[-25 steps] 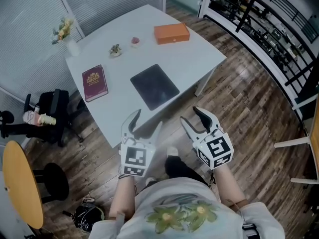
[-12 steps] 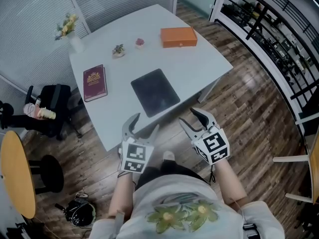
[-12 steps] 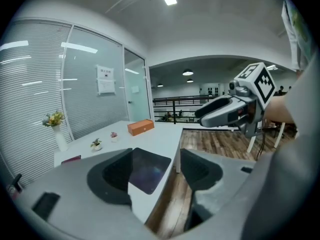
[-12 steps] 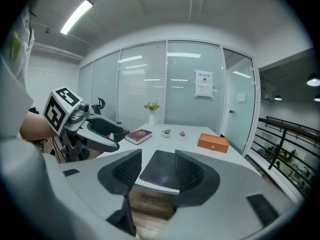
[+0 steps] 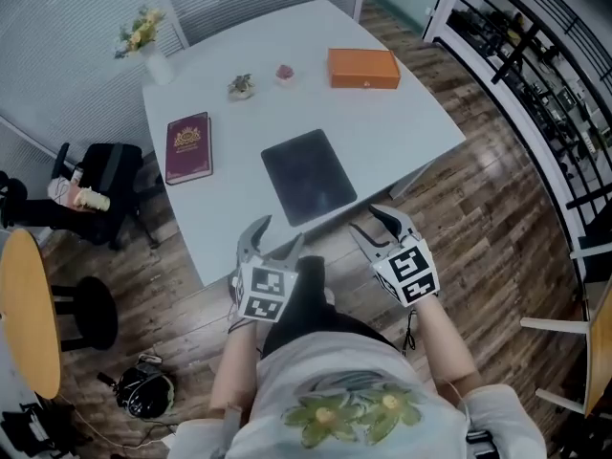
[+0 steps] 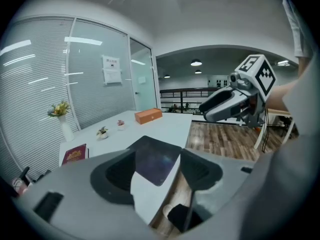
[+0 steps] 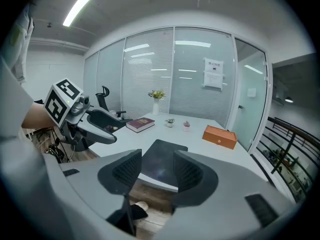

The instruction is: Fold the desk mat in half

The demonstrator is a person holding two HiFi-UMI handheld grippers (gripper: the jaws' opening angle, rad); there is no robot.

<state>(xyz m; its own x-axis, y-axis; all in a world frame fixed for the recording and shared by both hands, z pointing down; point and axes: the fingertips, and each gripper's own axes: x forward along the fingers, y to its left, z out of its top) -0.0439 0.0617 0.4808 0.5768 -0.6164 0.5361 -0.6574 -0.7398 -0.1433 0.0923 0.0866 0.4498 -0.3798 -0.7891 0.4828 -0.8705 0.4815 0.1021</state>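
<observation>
Mat (image 5: 308,176) lies flat at frame center on the table (image 5: 402,132) (near edge). Left gripper (image 5: 272,239) and right gripper (image 5: 376,223), both open and empty, below it.

From the left tongs (image 6: 161,150), the left jaw hides one corner of the mat (image 6: 152,166). From the right tongs (image 7: 157,150), both jaws cover its sides. In the head view a round wooden top (image 5: 24,323) at 8 o'clock is cut by the edge. So is a white frame (image 5: 555,325) at 4 o'clock. The print on the book (image 5: 188,147) is too small to read.
</observation>
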